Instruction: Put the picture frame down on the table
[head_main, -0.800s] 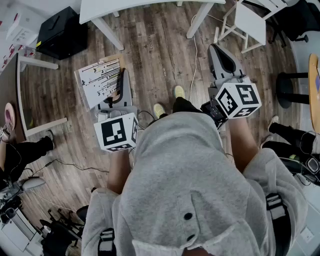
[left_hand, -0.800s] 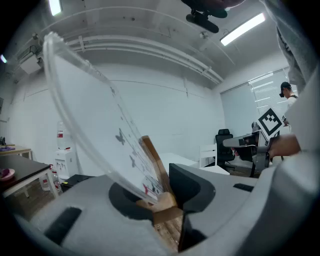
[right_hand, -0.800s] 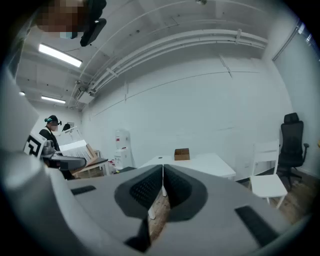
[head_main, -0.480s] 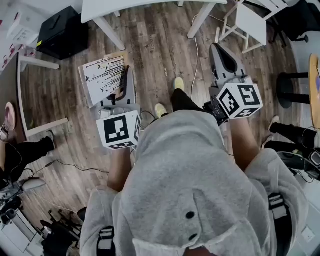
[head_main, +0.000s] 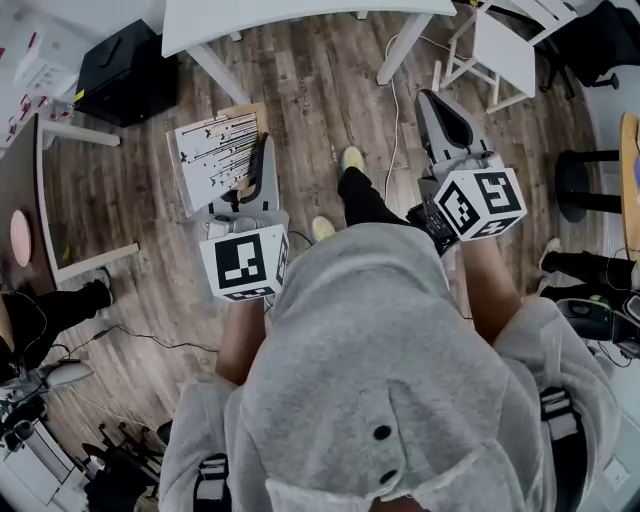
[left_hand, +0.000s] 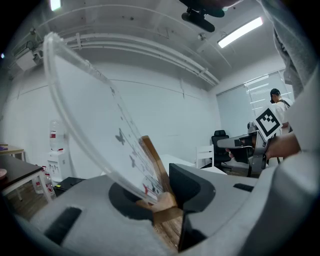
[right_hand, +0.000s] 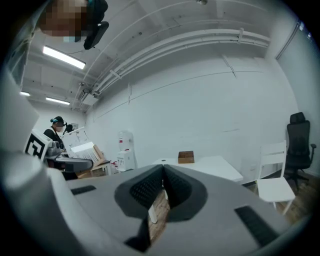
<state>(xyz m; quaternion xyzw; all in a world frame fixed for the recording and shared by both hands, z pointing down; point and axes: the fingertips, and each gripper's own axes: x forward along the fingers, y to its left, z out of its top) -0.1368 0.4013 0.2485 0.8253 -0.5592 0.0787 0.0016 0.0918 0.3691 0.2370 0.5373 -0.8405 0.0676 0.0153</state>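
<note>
The picture frame is a clear pane with a white print of black streaks and a wooden back. My left gripper is shut on its lower edge and holds it over the wood floor, left of centre in the head view. In the left gripper view the frame rises tilted to the upper left from between the jaws, its wooden stand pinched there. My right gripper is held out to the right, shut, with nothing in it. The white table lies ahead at the top.
A black box sits on the floor at upper left. White chairs stand at upper right. A dark desk is at the left edge. A small brown box rests on the white table in the right gripper view. Cables run across the floor.
The person has stepped forward toward the white table. The left gripper with the frame has shifted up and right in the head view. The right gripper stays about where it was.
</note>
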